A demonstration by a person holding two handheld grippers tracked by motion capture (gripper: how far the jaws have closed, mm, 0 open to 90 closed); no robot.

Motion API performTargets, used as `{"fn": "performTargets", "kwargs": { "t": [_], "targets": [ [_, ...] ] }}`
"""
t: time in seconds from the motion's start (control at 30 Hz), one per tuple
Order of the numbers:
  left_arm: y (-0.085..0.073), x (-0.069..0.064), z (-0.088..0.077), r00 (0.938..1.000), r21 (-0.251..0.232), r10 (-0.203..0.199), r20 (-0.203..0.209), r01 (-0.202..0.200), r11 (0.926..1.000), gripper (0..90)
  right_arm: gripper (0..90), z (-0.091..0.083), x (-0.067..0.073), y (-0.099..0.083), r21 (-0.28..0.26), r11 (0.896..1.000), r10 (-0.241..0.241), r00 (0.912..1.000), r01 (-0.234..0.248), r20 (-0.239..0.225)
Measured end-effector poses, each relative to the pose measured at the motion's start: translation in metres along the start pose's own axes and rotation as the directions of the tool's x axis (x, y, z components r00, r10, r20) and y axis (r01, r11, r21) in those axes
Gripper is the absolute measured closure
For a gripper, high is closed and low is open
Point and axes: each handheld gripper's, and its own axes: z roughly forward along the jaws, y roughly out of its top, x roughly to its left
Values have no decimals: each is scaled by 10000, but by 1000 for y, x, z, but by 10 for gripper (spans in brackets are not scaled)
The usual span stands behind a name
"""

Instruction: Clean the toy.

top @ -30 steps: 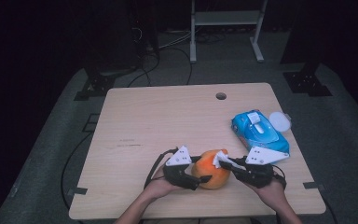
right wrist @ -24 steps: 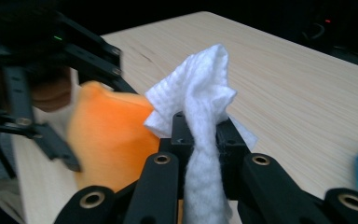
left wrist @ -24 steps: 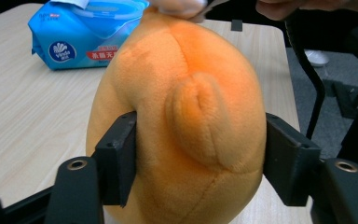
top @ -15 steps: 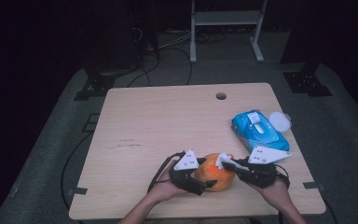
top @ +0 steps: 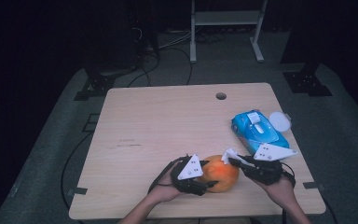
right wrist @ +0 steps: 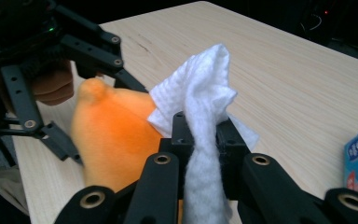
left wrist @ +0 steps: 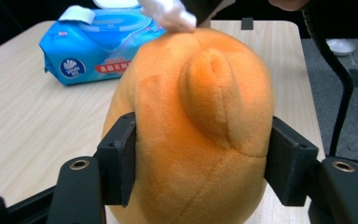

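An orange plush toy sits on the desk close to its near edge, between the two grippers. In the left gripper view the toy bulges between the two black jaws, whose pads press into its sides; these jaws have just been closing, and they now clasp the toy. The left gripper lies at the toy's left side in the high view, the person's hand behind it.

A white wipe is pinched in the right gripper, whose jaws are clenched tight on the bunched cloth, so that the free end fans out above them. In the high view the wipe touches the top right of the toy, with the right gripper coming in from the right. The left gripper view shows the same cloth resting on the crown of the toy.

Farther right on the desk lies a blue pack of wet wipes, its flap lid raised, and just beside it a round white lid. Near the far edge of the desk is a small round hole.
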Motion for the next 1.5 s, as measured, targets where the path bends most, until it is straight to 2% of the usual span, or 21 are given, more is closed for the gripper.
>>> {"fn": "performTargets", "kwargs": {
  "t": [0.07, 0.13, 0.17, 0.2, 0.23, 0.3, 0.43, 0.47, 0.57, 0.63, 0.7, 0.8, 0.83, 0.9, 1.03, 1.1, 1.17, 1.23, 1.27, 1.33, 1.5],
  "targets": [
    [2, -1, -2, 9998, 76, 108, -176, -107, 9999, 374, 801, 2, 6, 3, -96, 9999, -75, 9998, 73, -177],
    [4, -2, -3, 9979, 268, 412, -504, -399, 9988, 376, 801, 5, 14, 8, -320, 9995, -78, 9977, 57, -667],
    [4, -2, -3, 9979, 268, 412, -504, -399, 9988, 376, 801, 5, 14, 8, -320, 9995, -78, 9977, 57, -667],
    [5, -4, -3, 9943, 501, 699, -811, -659, 9966, 376, 801, 10, 27, 13, -473, 9988, -217, 9919, 159, -1253],
    [5, -4, -3, 9934, 571, 757, -857, -709, 9958, 376, 801, 12, 32, 14, -445, 9985, -384, 9903, 327, -1333],
    [3, -2, -5, 9937, 549, 721, -859, -675, 9962, 374, 801, 16, 39, 16, -374, 9961, -838, 9910, 803, -1040],
    [1, -3, -6, 9936, 519, 799, -793, -759, 9958, 367, 802, 17, 26, 12, -283, 9979, -596, 9947, 574, -834],
    [0, -5, -5, 9927, 501, 1008, -664, -976, 9940, 360, 802, 14, 14, 6, -137, 9993, -357, 9984, 351, -441],
    [-1, -11, -1, 9892, 425, 1378, -503, -1357, 9898, 335, 802, 8, 1, -2, 118, 9997, -199, 9998, 198, 83],
    [-1, -14, 4, 9875, 476, 1533, -362, -1516, 9873, 292, 801, 7, -1, -4, 103, 9999, 129, 9999, -128, -67],
    [-2, -19, 7, 9800, 464, 1974, -257, -1961, 9795, 281, 801, 9, 6, -2, 60, 9999, 157, 9989, -155, -432],
    [-3, -25, 7, 9682, 746, 2480, -329, -2450, 9666, 278, 801, 18, 21, 2, 102, 9993, -338, 9956, 348, -872],
    [-3, -25, 7, 9682, 746, 2480, -329, -2450, 9666, 279, 801, 18, 21, 2, 102, 9993, -338, 9956, 348, -872],
    [-3, -21, 4, 9786, 700, 2027, -347, -2000, 9773, 286, 801, 18, 19, 3, 122, 9987, -489, 9964, 498, -691],
    [-6, -14, 3, 9887, 524, 1466, -296, -1450, 9880, 296, 801, 12, -2, -8, 319, 9995, 56, 10000, -56, -23],
    [-6, -11, 2, 9912, 502, 1287, -302, -1271, 9906, 297, 801, 10, -7, -11, 313, 9993, 197, 9998, -198, 34],
    [-8, -3, -1, 9982, 279, 559, -198, -553, 9981, 297, 801, 4, -12, -14, 289, 9992, 253, 9994, -260, 236],
    [-10, 2, -1, 9998, 104, -5, -192, 7, 9999, 297, 802, 2, -11, -13, 216, 9995, 241, 9994, -247, 240],
    [-10, 2, -1, 9998, 104, -5, -192, 7, 9999, 296, 802, 2, -11, -13, 216, 9995, 241, 9994, -247, 240],
    [-11, 7, -1, 9980, -22, -570, -277, 570, 9984, 297, 801, 1, -8, -9, 69, 9997, 213, 9997, -213, 113],
    [-10, 10, -1, 9922, -94, -1132, -522, 1128, 9936, 291, 802, 4, 7, -1, -199, 9998, -8, 9973, -6, -728]
  ]
}}
